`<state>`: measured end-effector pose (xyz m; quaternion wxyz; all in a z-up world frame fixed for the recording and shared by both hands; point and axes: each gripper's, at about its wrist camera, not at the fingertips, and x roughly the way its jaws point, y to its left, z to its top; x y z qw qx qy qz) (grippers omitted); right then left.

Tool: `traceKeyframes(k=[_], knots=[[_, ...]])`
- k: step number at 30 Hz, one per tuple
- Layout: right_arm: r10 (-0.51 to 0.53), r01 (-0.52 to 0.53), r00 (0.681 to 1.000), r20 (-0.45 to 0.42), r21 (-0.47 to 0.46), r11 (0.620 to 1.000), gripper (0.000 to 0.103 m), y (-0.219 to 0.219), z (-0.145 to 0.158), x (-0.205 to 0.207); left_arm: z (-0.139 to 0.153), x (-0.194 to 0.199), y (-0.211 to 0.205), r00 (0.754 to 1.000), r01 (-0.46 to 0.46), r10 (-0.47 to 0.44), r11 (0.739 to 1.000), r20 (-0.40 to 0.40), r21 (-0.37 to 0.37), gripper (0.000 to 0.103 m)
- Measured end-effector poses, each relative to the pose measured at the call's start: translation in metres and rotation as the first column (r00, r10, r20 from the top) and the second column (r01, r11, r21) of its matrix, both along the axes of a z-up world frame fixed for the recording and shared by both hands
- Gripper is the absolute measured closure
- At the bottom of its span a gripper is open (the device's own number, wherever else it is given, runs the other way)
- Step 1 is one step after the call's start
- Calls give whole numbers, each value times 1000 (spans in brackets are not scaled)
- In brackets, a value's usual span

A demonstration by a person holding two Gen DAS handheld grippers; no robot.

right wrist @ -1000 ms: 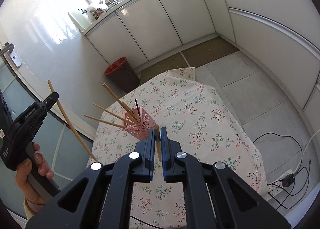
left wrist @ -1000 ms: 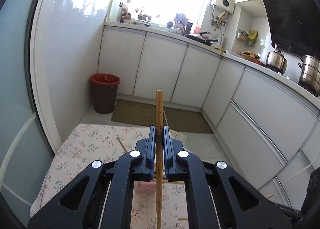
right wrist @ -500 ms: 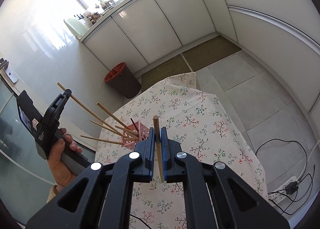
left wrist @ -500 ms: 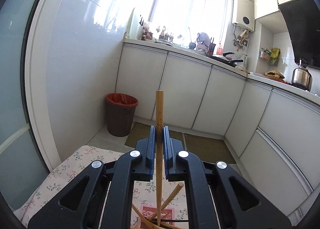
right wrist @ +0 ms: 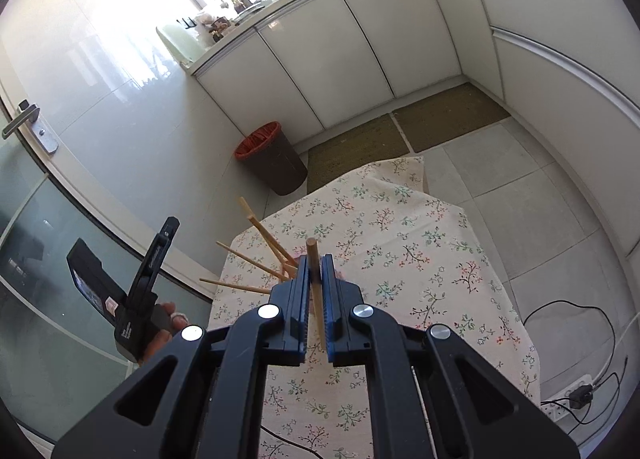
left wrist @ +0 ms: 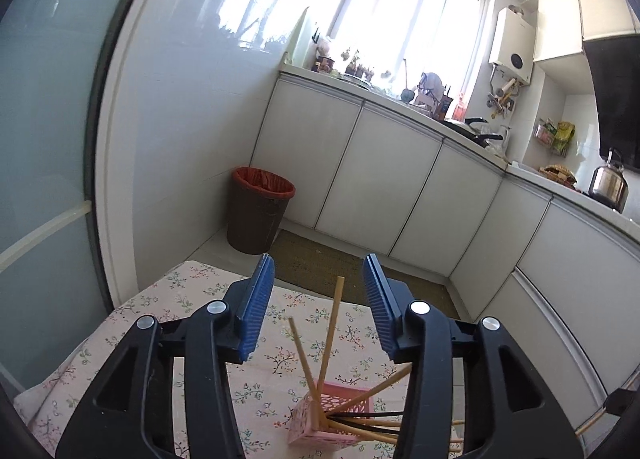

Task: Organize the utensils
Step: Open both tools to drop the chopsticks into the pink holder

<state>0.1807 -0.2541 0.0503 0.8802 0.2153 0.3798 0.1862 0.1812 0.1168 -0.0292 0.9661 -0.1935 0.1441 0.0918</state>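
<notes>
While chopsticks fan from the pink holder (left wrist: 336, 421), the left tool (left wrist: 320, 299) has just spread its jaws, empty
Right tool (right wrist: 315, 291) is clenched on one chopstick (right wrist: 314, 279) above the tabletop (right wrist: 420, 251)

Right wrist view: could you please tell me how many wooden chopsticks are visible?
5 chopsticks. One is clamped in the right gripper; four fan out to the left just beyond its fingers. More may be hidden behind the gripper.
</notes>
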Motion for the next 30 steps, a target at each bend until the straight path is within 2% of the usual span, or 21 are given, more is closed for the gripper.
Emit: traceKeyframes(k=[5,8,12,16,21,30], knots=[[3,-2,996,87,-8,1000,97,20,43,-3,2,-29,33,999,-27,25,998,-28,-64,54],[7,-5,992,128,-19,1000,97,36,61,1,-2,-43,44,998,-46,43,997,-50,-64,53],[2,6,987,158,-49,999,97,59,74,14,-7,-51,56,996,-62,58,996,-62,-67,51],[-18,45,981,194,-133,990,97,84,79,35,-9,-47,67,996,-68,62,993,-68,-98,49],[-28,57,985,169,-170,984,97,108,59,72,-16,-44,76,994,-66,55,991,-91,-115,48],[-59,76,995,84,-217,973,96,135,-16,117,-19,-42,80,993,-82,74,993,-97,-88,47]])
